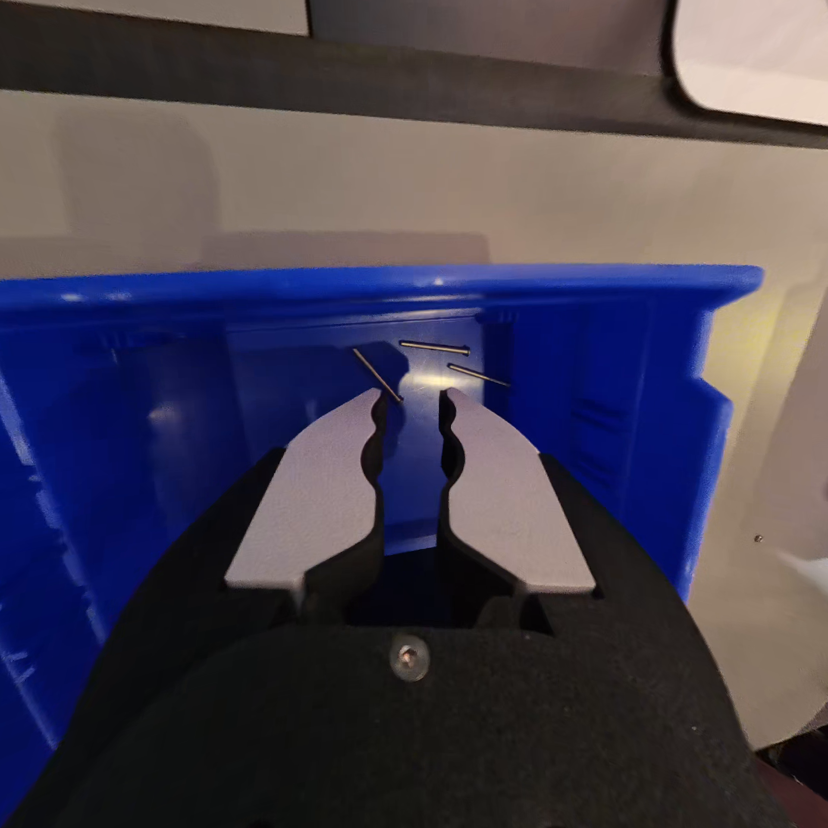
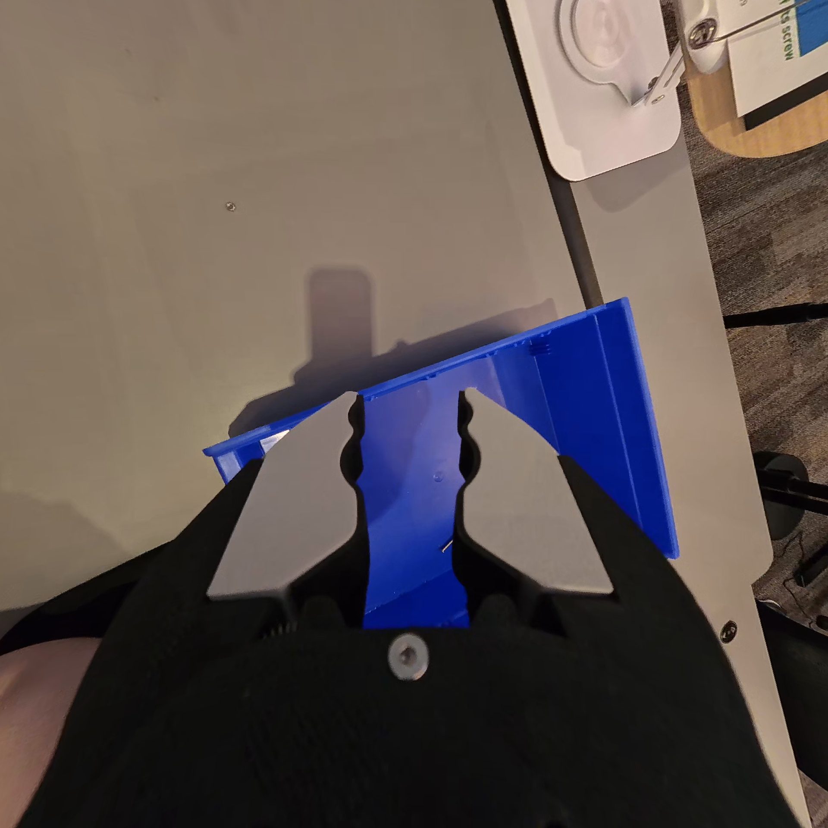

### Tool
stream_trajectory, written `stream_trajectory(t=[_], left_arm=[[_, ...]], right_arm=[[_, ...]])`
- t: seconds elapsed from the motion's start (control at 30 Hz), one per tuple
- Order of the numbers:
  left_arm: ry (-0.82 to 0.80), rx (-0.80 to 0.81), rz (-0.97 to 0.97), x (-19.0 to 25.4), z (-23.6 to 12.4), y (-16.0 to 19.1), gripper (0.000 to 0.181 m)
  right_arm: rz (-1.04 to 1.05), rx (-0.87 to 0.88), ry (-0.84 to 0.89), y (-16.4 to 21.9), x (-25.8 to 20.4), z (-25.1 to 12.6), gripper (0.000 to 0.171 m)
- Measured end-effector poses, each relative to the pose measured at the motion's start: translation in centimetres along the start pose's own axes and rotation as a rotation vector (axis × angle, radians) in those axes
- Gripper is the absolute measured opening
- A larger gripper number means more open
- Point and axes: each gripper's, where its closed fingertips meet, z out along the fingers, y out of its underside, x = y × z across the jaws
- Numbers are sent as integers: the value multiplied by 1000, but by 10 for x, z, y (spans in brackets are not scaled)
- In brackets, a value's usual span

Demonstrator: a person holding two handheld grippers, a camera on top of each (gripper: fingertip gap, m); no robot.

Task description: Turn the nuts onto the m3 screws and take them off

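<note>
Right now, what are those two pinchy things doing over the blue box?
A person is holding a pinching tool in each hand. The left gripper reaches into the blue bin, jaws open, its tips close to three thin screws lying on the bottom. The right gripper hangs over the same bin, also open and empty. Nothing is picked up. A tiny nut sits on the grey table.

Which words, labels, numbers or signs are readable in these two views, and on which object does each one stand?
Left wrist view: none; the blue bin and the screws in it show no writing.
Right wrist view: one text, green letters on a white and blue card at the top right corner, cut off by the picture edge; I do not quote its words.
Nothing else shows lettering.
</note>
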Motion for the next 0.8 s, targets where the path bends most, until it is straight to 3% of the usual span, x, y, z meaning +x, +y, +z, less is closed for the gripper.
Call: stream_trajectory(t=[0.37,0.8], left_arm=[[-108,-93,-50,-18,26,10,27],[-226,-102,52,-27,25,12,3]], right_arm=[[2,17,-3,2,1,-5,41],[-4,25,-2,5,1,-10,41]])
